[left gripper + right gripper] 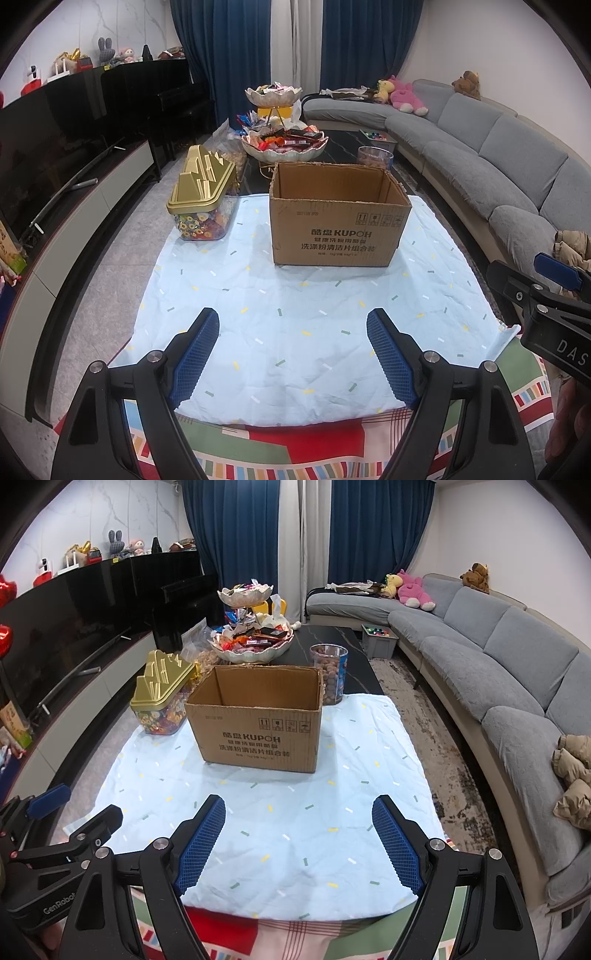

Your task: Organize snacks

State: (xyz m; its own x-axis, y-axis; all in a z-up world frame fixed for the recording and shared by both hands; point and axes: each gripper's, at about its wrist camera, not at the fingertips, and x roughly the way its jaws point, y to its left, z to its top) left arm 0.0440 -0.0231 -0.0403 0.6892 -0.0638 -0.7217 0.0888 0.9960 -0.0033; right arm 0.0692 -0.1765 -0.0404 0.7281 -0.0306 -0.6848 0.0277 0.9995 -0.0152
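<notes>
Brown corrugated cardboard box (pixel 334 214), open top, sits on the pale blue speckled cloth (pixel 295 332), dead ahead and far of both your tongs. Its long axis runs left-right, printed face toward you. Looks empty inside from the left wrist view, though the floor of it is hidden, so don't count on that.

Snacks are farther still: clear plastic tub with gold moulded lid (pixel 203 195), full of wrapped sweets, stands just left of the box, apart from it. Clear round jar of brown balls (pixel 330 674) is behind the box's far right corner. White two-tier scalloped dish (pixel 253 642), piled with wrappers, is on the dark table beyond.

Left gripper (pixel 291 354): jaws spread wide, holding nothing. Right gripper (pixel 299 838): same, spread and unloaded. Both hover over the near part of the cloth.

Your left is nearer the gold-lid tub, your right nearer the jar. Tub's long axis runs near-far, so I'd close across its short width.
</notes>
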